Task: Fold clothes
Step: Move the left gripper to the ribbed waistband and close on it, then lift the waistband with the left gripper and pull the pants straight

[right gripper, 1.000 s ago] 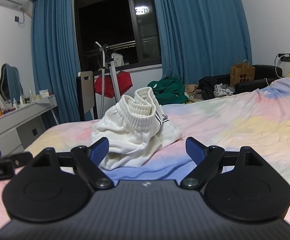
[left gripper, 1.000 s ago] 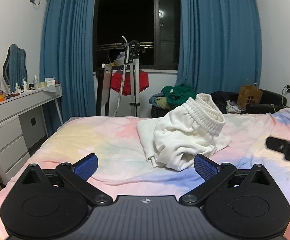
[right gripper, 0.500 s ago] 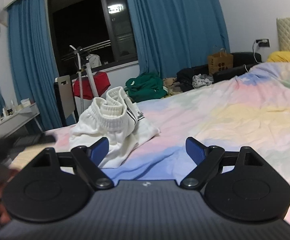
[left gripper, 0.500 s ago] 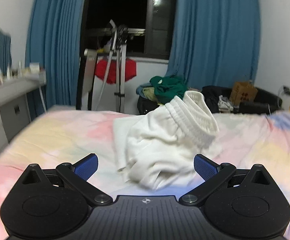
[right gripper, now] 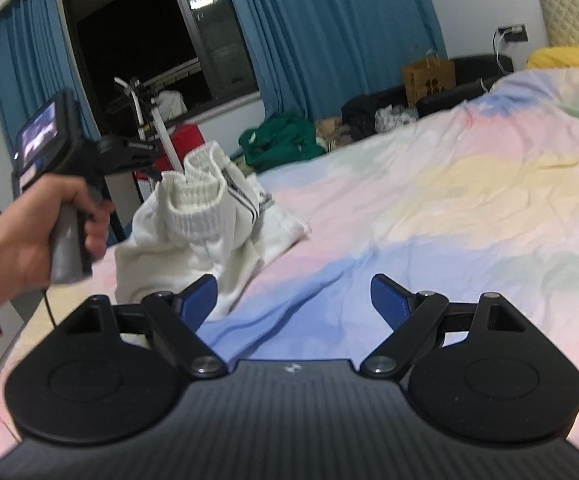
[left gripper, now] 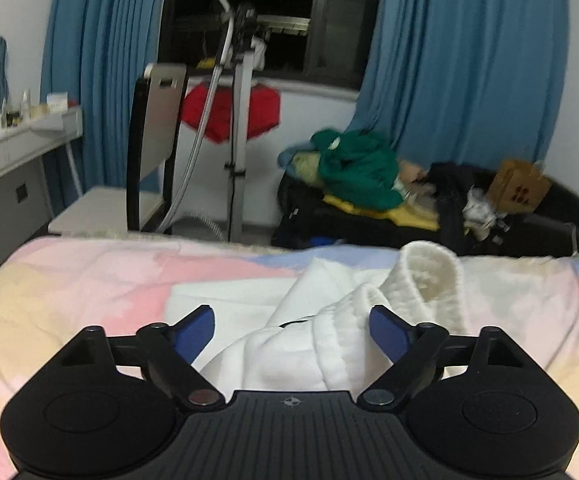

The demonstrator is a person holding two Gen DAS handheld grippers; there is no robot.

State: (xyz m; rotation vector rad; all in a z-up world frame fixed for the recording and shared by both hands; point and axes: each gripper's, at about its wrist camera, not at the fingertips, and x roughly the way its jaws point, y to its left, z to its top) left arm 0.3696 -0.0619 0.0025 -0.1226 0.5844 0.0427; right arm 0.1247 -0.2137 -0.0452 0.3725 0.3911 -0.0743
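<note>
A crumpled white garment with a ribbed elastic waistband lies on the pastel bed sheet. My left gripper is right over it. Its jaws are closing, with a bunched fold and part of the waistband between the blue pads, which do not visibly press on the cloth. In the right wrist view a hand holds that left gripper at the upstanding waistband of the garment. My right gripper is open above the blue patch of sheet. Its left finger is next to the garment's near edge.
Beyond the bed's far edge stand a garment steamer on a pole with a red cloth, and a black sofa with green clothes and a paper bag. A white dressing table is on the left. A yellow pillow lies far right.
My left gripper has travelled forward onto the garment, and its jaws have narrowed around the cloth. The hand holding it has come into the right wrist view, which has swung and tilted.
</note>
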